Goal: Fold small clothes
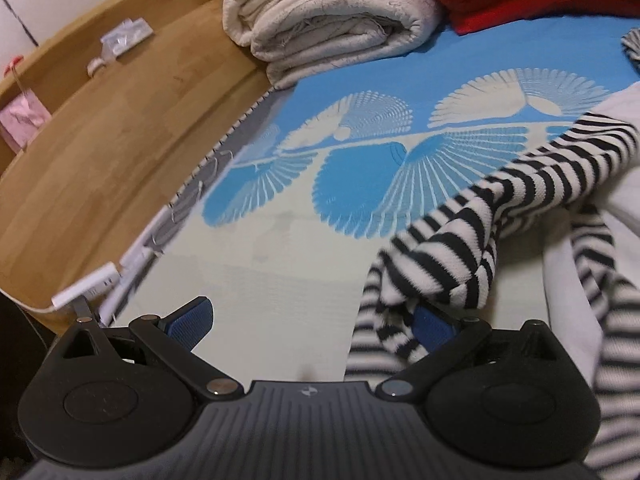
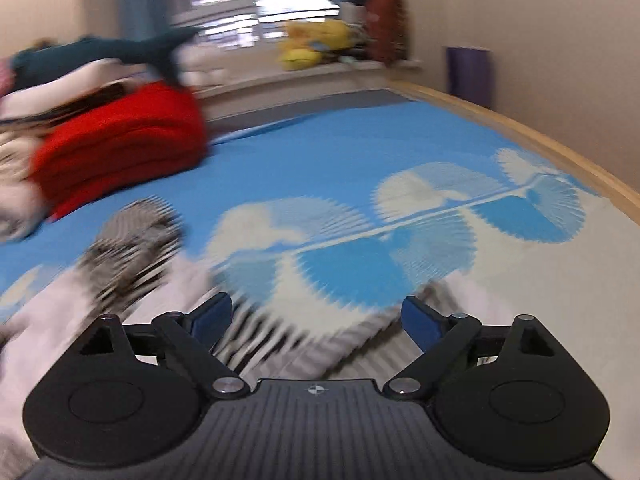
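The striped garment [image 1: 460, 248] is lying bunched on the bed [image 1: 280, 264], trailing far-right from the left gripper [image 1: 312, 326] (open, cloth draped over one finger), while the right gripper [image 2: 316, 320] is gaping empty above it.

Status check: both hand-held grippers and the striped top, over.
Left hand-held gripper open, striped top draped over one finger. Right hand-held gripper open, nothing gripped, top bunched below. Red blanket well clear.
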Demonstrator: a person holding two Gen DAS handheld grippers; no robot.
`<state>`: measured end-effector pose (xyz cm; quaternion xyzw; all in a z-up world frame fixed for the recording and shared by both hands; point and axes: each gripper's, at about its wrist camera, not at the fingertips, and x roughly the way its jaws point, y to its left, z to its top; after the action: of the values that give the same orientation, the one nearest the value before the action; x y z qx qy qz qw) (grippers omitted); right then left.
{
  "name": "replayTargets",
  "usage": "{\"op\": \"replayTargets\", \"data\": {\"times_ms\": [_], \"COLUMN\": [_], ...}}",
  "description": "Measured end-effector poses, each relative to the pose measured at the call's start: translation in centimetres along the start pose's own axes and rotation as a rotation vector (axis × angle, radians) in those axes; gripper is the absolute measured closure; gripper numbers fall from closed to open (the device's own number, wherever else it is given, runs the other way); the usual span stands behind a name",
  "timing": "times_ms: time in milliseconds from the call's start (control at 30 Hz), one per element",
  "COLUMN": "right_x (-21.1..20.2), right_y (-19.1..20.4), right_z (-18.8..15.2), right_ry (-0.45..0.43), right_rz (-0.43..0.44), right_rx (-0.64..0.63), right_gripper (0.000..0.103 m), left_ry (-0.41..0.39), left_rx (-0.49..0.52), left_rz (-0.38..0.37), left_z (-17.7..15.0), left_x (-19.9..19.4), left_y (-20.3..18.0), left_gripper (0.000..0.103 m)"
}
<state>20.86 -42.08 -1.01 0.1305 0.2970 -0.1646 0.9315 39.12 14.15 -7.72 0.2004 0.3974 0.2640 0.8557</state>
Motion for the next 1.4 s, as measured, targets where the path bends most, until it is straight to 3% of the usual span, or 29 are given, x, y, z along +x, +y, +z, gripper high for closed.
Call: {"op": "replayTargets", "data": {"times_ms": [200, 400, 533, 700, 833, 933, 1200, 1300, 1400], "right_x": [-6.8, -10.4, -11.1, -11.6, -11.6, -11.1, -9.9, -9.6, -9.2], "right_y": [2.1, 3.7, 4.6, 5.9, 5.8, 5.1, 4.8, 5.2, 5.4], "right_z": [-8.8, -14.1, -15.8, -16.8, -17.2, -17.4, -18.3, -18.6, -18.8], "right_ry": [0.097, 0.156, 0.186, 0.207, 0.216, 0.244, 0.322, 0.336, 0.354], "right_rz": [0.063, 0.093, 0.118, 0.144, 0.130, 0.124, 0.147, 0.140, 0.125], "right_rx": [-0.127, -0.141, -0.132, -0.171, -0.182, -0.157, -0.139, -0.163, -0.188], "right_gripper": [0.010, 0.010, 0.010, 0.010, 0.010, 0.010, 0.010, 0.010, 0.010], "left_ry": [0.044, -0.025, -0.080, -0.226, -0.260, -0.238, -0.192, -0.160, -0.149], "left_rx": [-0.092, -0.072, 0.051, 0.237, 0.388, 0.459, 0.235, 0.228, 0.290], "left_rz": [-0.112, -0.144, -0.242, -0.417, -0.536, -0.531, -0.633, -0.618, -0.561], "left_z": [-4.6, -10.6, -14.2, -16.3, -16.9, -16.5, -12.1, -11.2, -11.3], "left_x": [-3.4, -8.3, -11.3, -15.4, -16.9, -16.5, -16.5, -16.4, -16.5], "left_y": [5.5, 8.9, 7.4, 3.1, -1.5, -4.8, -5.2, -6.8, -9.1], "left_gripper": [0.000, 0.000, 0.000, 0.000, 0.000, 0.000, 0.000, 0.000, 0.000]}}
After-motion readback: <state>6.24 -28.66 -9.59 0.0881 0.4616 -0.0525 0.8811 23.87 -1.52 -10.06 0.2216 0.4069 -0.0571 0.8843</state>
